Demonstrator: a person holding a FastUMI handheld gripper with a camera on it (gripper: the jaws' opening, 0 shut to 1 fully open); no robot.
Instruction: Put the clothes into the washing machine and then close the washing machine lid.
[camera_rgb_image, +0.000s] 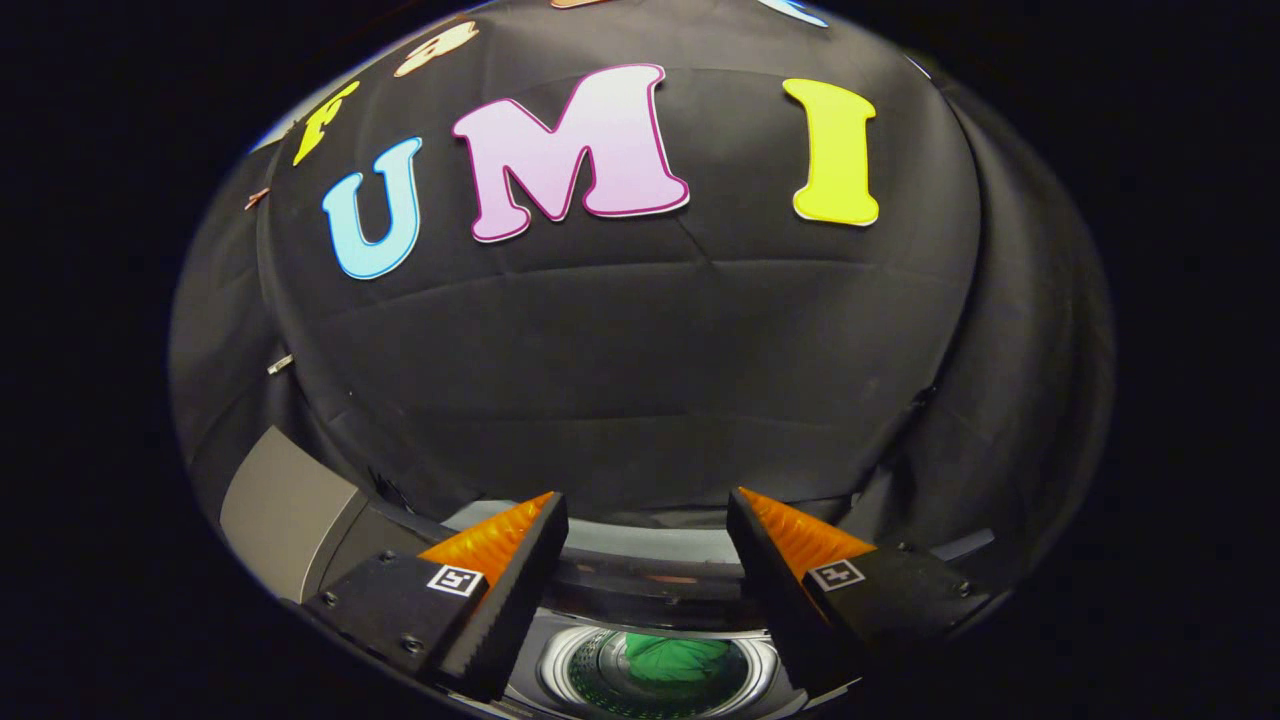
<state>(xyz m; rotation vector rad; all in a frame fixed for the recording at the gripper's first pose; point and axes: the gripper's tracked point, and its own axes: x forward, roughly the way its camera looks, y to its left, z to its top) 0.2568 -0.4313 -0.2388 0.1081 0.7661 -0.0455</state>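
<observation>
1. Landmark: the washing machine (640, 560), seen from above by the gripper view. Its top panel runs across behind the fingers, and its round drum opening (655, 672) lies low between them.
2. Edges: a bright ring rims the drum opening. The near part of that ring is cut off from sight. The far edge of the machine's top meets the black cloth wall (640, 350) directly, with no visible gap between them.
3. Open room: above the machine, between its top and the cloth wall, the space is unoccupied. The opening itself is uncovered, so the drum interior is exposed.
4. Beside the machine, on its left, stands a grey box-shaped object (285, 515) with a slanted face; what it is cannot be told. It sits close against the machine's side.
5. Task item: a green garment (672, 658) lies inside the drum, visible through the opening, crumpled toward the middle.
6. Gripper (645, 540): the two fingers stand wide apart, holding nothing. Both are raised above the machine's top.
7. Relation: the garment sits below and between the two fingers, nearer their bases than their tips, and touches neither.
</observation>
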